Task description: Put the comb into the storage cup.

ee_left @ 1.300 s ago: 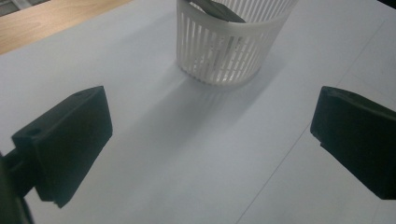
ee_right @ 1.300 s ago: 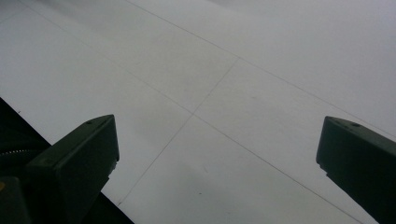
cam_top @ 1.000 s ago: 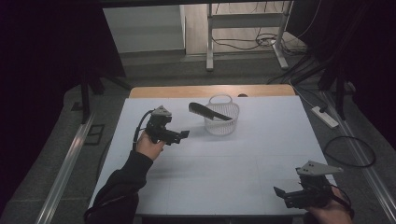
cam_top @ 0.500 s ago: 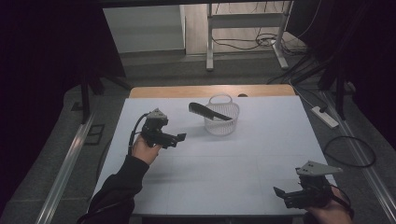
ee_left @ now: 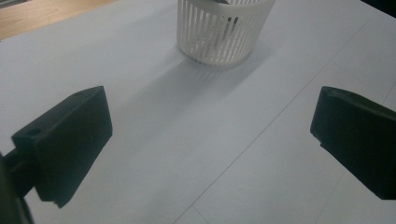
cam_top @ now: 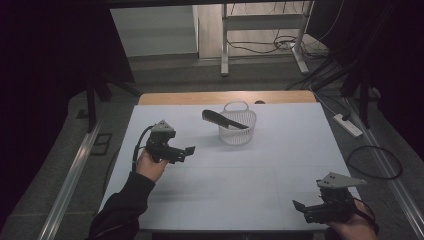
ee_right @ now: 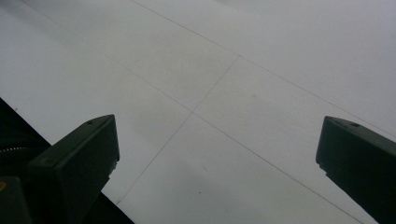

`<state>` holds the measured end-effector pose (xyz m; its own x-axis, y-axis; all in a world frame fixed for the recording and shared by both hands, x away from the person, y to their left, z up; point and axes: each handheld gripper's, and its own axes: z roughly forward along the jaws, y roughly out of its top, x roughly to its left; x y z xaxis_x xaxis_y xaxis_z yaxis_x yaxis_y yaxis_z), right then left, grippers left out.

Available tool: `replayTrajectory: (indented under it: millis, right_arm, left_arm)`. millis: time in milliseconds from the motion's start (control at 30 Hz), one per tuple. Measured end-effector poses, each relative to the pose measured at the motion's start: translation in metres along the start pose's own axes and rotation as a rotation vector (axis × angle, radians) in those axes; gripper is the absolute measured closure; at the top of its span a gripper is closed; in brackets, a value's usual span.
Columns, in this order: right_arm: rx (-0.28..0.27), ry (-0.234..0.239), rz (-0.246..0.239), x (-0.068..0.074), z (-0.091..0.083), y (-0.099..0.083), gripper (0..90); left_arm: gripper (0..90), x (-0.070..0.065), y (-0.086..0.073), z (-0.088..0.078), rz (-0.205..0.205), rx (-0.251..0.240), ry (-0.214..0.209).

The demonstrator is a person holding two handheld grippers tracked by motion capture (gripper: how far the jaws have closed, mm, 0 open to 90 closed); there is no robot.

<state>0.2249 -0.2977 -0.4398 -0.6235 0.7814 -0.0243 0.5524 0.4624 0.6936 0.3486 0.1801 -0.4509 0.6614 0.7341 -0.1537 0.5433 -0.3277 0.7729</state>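
Comb is sitting across the rim of the white slatted basket, upper middle of the high view, with its handle end poking out toward the left and the rest dipping inside. Looks to me like the placing step is basically wrapped up and the hands are idling clear of it.

Left gripper is hovering at center-left of the frame, pointing right, jaws spread wide and holding nothing. In the left gripper view the basket is showing at the top middle, well apart from both jaws, with dark teeth of the comb peeking through the slats.

Right gripper is parked at the lower right near the table edge, also gaping wide with nothing in it. Its own view is looking at bare white tabletop between the jaws.

My guess for the next move: if the comb needs to drop fully inside, the left gripper is the closer one, and it would need to reach up-right and nudge the overhanging handle without tipping the light basket.
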Motion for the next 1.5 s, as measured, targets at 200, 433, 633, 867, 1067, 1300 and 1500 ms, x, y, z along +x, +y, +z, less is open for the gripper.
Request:
replayTrajectory:
  millis: [200, 433, 633, 867, 1067, 1300, 1500]
  right_arm:
    - [-0.002, -0.009, 0.004, 0.0, 0.0, 0.0, 0.0]
    - [-0.007, -0.015, 0.008, 0.0, -0.001, 0.0, 0.0]
    - [-0.004, -0.01, 0.008, 0.0, 0.0, 0.0, 0.0]
    - [0.004, -0.011, -0.009, 0.001, 0.001, 0.001, 0.0]
    - [0.002, -0.013, -0.01, 0.001, 0.0, 0.001, 0.0]
    - [0.005, -0.013, -0.014, 0.002, 0.0, 0.001, 0.0]
    - [0.006, -0.012, -0.016, 0.002, 0.001, 0.001, 0.0]
  left_arm:
    - [0.0, -0.002, -0.003, -0.005, -0.001, -0.004, 0.001]
    - [0.0, -0.005, -0.007, -0.011, -0.003, -0.007, 0.005]
    - [0.0, -0.006, -0.012, -0.018, -0.014, -0.013, 0.012]
    - [0.0, -0.008, -0.019, -0.026, -0.024, -0.015, 0.016]
    - [0.0, -0.01, -0.023, -0.033, -0.032, -0.021, 0.022]
    - [0.0, -0.011, -0.029, -0.04, -0.038, -0.027, 0.027]
    - [0.0, -0.012, -0.033, -0.046, -0.047, -0.033, 0.029]
